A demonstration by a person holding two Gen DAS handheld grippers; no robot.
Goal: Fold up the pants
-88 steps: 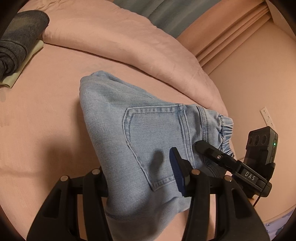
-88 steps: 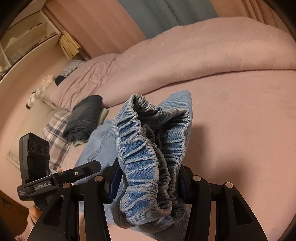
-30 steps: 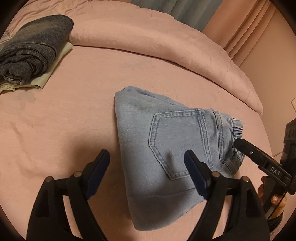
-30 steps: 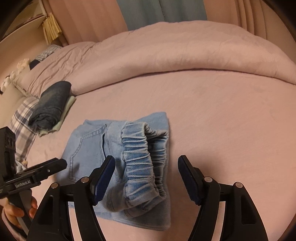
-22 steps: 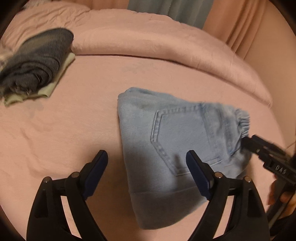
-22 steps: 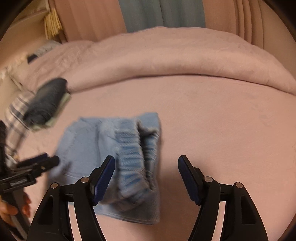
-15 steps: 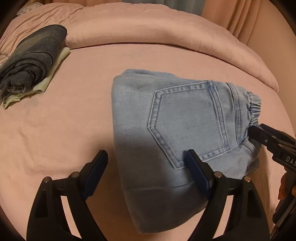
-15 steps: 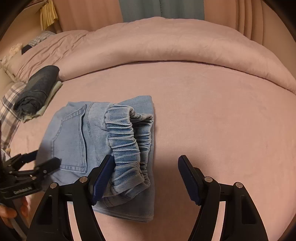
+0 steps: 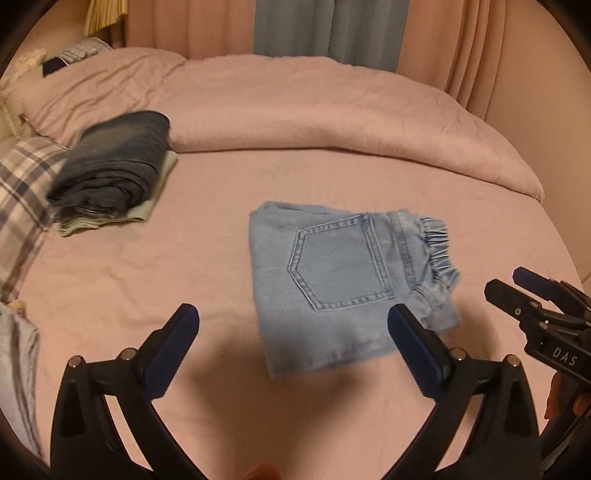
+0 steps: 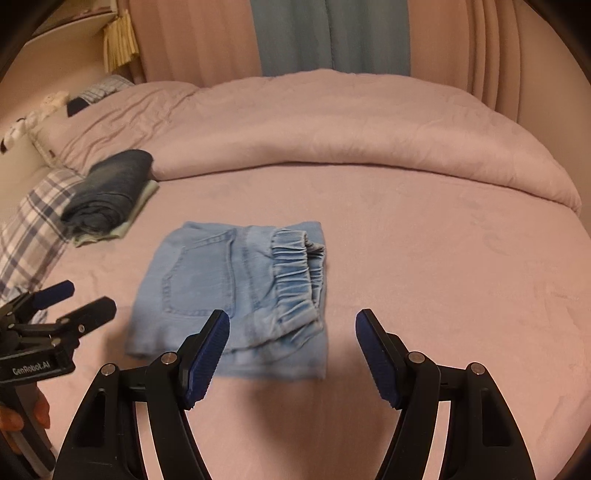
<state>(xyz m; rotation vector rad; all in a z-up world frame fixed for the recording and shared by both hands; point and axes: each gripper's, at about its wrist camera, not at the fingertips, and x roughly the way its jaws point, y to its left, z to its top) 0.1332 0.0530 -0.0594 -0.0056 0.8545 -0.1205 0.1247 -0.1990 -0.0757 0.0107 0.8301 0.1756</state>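
Note:
The light blue denim pants [image 9: 343,273] lie folded into a compact rectangle on the pink bed, back pocket up and elastic waistband at the right. They also show in the right wrist view [image 10: 240,291]. My left gripper [image 9: 291,325] is open and empty, raised above and short of the pants' near edge. My right gripper [image 10: 291,328] is open and empty, just short of the waistband end. Each gripper shows at the other view's edge: the right one [image 9: 517,284] and the left one [image 10: 79,299].
A stack of folded dark denim on a pale green garment [image 9: 114,170] lies at the left of the bed. A plaid pillow [image 9: 22,184] is beside it. A rolled pink duvet [image 9: 332,122] runs across the back, with curtains [image 9: 325,29] behind.
Both grippers let go of the pants, opened and pulled back and up. The folded pants now lie flat on the bed, farther from both cameras.

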